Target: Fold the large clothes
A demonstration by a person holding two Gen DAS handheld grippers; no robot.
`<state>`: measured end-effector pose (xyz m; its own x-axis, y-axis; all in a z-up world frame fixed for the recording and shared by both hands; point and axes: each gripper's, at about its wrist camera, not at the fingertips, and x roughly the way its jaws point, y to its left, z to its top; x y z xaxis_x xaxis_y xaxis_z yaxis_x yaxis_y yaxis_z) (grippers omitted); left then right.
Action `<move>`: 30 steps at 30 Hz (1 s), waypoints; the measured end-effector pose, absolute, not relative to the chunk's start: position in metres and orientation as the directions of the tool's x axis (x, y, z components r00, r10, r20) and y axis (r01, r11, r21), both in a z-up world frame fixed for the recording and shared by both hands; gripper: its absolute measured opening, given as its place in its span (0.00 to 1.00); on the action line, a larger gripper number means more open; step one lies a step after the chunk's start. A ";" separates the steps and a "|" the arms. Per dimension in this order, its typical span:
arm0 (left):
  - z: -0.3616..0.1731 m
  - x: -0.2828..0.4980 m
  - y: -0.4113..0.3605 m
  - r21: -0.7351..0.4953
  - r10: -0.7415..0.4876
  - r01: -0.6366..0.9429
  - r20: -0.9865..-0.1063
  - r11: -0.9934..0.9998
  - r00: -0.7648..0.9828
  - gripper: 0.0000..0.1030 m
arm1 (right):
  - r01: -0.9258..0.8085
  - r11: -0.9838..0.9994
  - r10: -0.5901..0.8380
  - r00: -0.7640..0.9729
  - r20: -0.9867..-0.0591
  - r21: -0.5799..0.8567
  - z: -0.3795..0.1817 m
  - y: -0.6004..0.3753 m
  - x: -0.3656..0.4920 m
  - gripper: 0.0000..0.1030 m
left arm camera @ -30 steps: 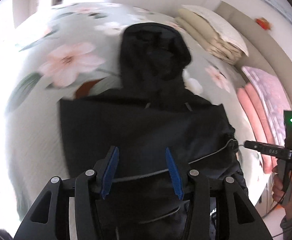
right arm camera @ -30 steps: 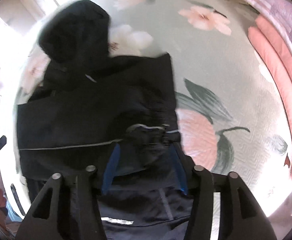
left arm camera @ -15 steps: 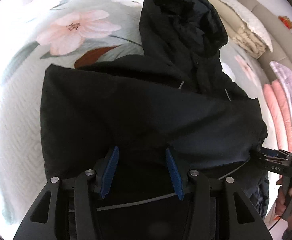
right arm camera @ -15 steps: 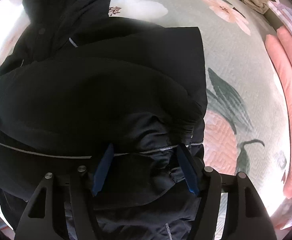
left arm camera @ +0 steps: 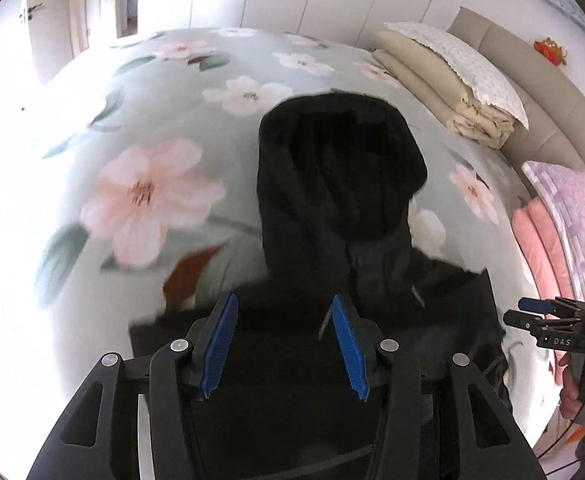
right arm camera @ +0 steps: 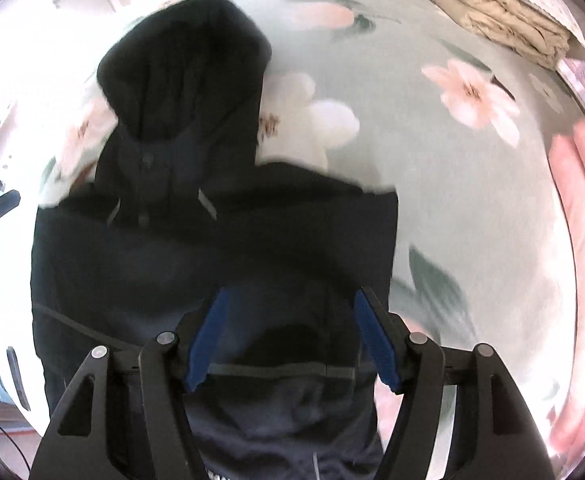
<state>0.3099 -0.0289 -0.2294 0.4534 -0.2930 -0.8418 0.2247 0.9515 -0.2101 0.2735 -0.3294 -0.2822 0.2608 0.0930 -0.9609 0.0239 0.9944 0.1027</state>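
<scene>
L gripper (left arm camera: pixel 284 344) & R gripper (right arm camera: pixel 292 340) both spread, nothing pinched; slick black jacket (right arm camera: pixel 212 248) fold may spring open, hood (left arm camera: pixel 332 168) unfolded.

A jacket (left arm camera: pixel 332 320) lies on the bed (left arm camera: pixel 152 120), its hood (left arm camera: pixel 336 168) stretched toward the far side and its body nearer the cameras. The left claw (left arm camera: pixel 282 344) and right claw (right arm camera: pixel 292 340) hang above the body, the right one out beyond the jacket's right edge in the left view. Behind and right of the hood sit folded blankets (left arm camera: pixel 444 92) with a pillow (left arm camera: pixel 464 68) on top; rolled bedding (left arm camera: pixel 540 240) lies along the right edge.
</scene>
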 end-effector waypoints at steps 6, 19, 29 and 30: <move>-0.223 0.388 -0.054 -0.135 -0.255 0.267 -0.834 0.954 0.490 0.49 | 0.056 0.984 0.140 0.352 -0.925 0.170 -0.275 -0.331 0.353 0.68; -0.292 0.536 -0.073 -0.135 -0.217 0.219 -0.883 0.966 0.416 0.22 | 0.038 0.958 0.250 0.376 -0.892 0.285 -0.307 -0.316 0.507 0.68; -0.251 0.524 -0.034 -0.368 -0.451 0.260 -0.737 0.893 0.503 0.14 | 0.074 0.954 0.223 0.475 -0.851 0.291 -0.291 -0.323 0.527 0.06; -0.260 0.522 -0.030 -0.368 -0.449 0.258 -0.758 0.893 0.474 0.17 | 0.061 0.960 0.212 0.487 -0.847 0.275 -0.287 -0.322 0.520 0.06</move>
<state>0.5220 -0.0304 -0.2603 0.4738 -0.4490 -0.7576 0.2578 0.8933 -0.3682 0.5199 -0.3216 -0.2865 0.4866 0.2121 -0.8475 0.0606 0.9596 0.2749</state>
